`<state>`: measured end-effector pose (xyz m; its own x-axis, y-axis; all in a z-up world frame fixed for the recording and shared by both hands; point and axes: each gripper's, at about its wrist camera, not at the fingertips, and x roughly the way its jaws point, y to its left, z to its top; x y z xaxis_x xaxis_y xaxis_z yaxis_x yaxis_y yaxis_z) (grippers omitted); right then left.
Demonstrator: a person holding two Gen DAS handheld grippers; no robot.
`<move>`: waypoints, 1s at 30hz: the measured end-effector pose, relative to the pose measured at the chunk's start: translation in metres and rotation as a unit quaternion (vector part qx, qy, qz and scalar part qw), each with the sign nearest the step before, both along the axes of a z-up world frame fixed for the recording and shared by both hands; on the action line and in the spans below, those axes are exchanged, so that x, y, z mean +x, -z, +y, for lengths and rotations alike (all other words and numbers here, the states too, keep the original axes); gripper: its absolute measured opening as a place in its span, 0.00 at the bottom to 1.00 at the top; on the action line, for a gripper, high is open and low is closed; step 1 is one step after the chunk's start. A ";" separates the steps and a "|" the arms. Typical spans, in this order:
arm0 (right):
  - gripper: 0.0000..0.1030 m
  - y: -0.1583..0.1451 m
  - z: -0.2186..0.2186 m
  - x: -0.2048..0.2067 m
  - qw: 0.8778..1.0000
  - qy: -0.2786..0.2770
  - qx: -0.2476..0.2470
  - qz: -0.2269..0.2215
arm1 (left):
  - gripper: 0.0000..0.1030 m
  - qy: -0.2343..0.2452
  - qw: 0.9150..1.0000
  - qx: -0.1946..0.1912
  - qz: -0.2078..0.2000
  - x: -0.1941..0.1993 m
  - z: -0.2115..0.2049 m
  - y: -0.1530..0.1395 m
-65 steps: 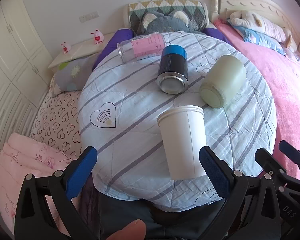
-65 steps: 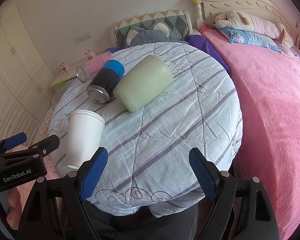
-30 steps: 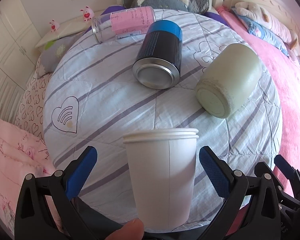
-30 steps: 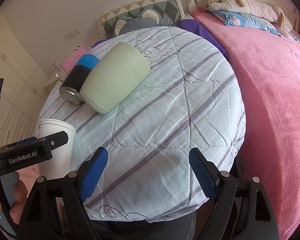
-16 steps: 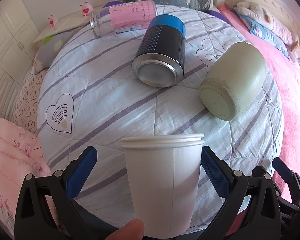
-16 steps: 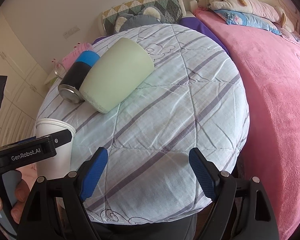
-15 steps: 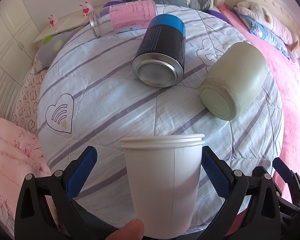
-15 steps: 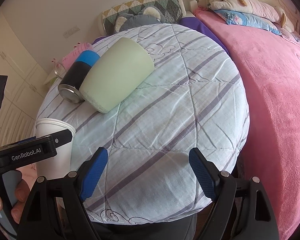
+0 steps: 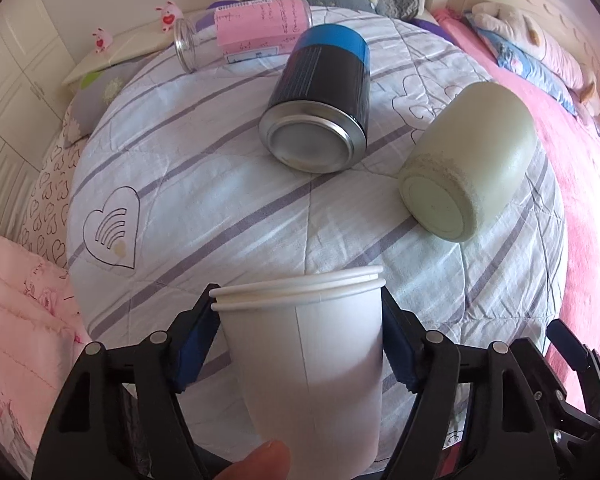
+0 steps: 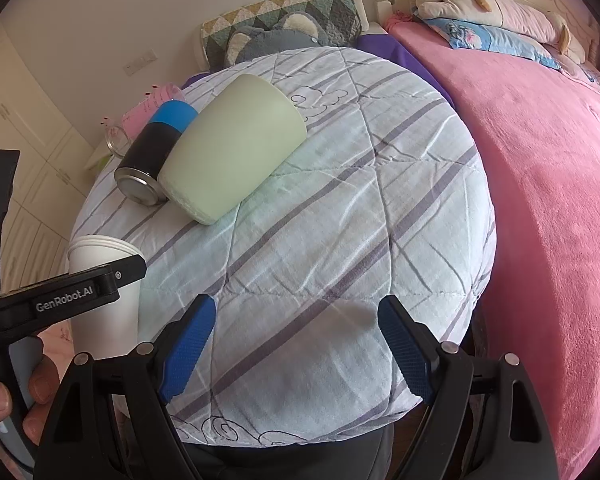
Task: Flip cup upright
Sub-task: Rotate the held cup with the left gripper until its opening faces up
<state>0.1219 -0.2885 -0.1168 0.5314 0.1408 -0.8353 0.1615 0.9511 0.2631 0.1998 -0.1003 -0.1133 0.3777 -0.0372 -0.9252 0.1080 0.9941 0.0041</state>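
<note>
A white paper cup (image 9: 306, 364) lies on its side at the near edge of the round table, rim pointing away from me. My left gripper (image 9: 300, 344) is shut on it, a blue pad pressing each side just below the rim. The cup also shows in the right wrist view (image 10: 100, 292), partly behind the left gripper's body. My right gripper (image 10: 296, 344) is open and empty above the near right part of the table. A pale green cup (image 9: 468, 160) lies on its side further back, base towards me; it also shows in the right wrist view (image 10: 232, 148).
A black and blue can (image 9: 320, 104) and a clear jar with a pink label (image 9: 248, 28) lie on their sides at the back of the striped tablecloth (image 9: 220, 200). A pink bed (image 10: 540, 160) runs along the right. Pillows sit behind the table.
My left gripper's jaws have closed onto the white cup, which they only straddled before. The right gripper has stayed open and barely moved.
</note>
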 end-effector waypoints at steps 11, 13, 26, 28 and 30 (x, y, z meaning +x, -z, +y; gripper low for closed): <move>0.82 -0.002 0.002 -0.001 1.000 0.000 -0.002 -0.002 | 0.72 0.022 0.999 -0.010 -0.033 -0.007 0.002 -0.018; 0.82 -0.002 0.004 -0.001 1.000 -0.001 0.000 -0.002 | 0.72 0.024 0.999 -0.010 -0.039 -0.006 0.002 -0.021; 0.82 -0.006 0.004 0.000 1.000 -0.001 -0.002 -0.006 | 0.71 0.032 0.996 -0.005 -0.086 -0.004 0.010 -0.045; 0.82 -0.006 0.004 -0.001 1.000 -0.001 -0.001 -0.007 | 0.71 0.034 0.995 -0.003 -0.094 -0.005 0.010 -0.049; 0.82 -0.006 0.004 -0.001 1.000 0.000 -0.001 -0.007 | 0.71 0.037 0.994 -0.003 -0.103 -0.006 0.010 -0.052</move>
<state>0.1209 -0.2842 -0.1106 0.5438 0.1397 -0.8275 0.1569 0.9518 0.2637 0.1942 -0.0903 -0.0612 0.5557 -0.0769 -0.8278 0.1785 0.9835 0.0285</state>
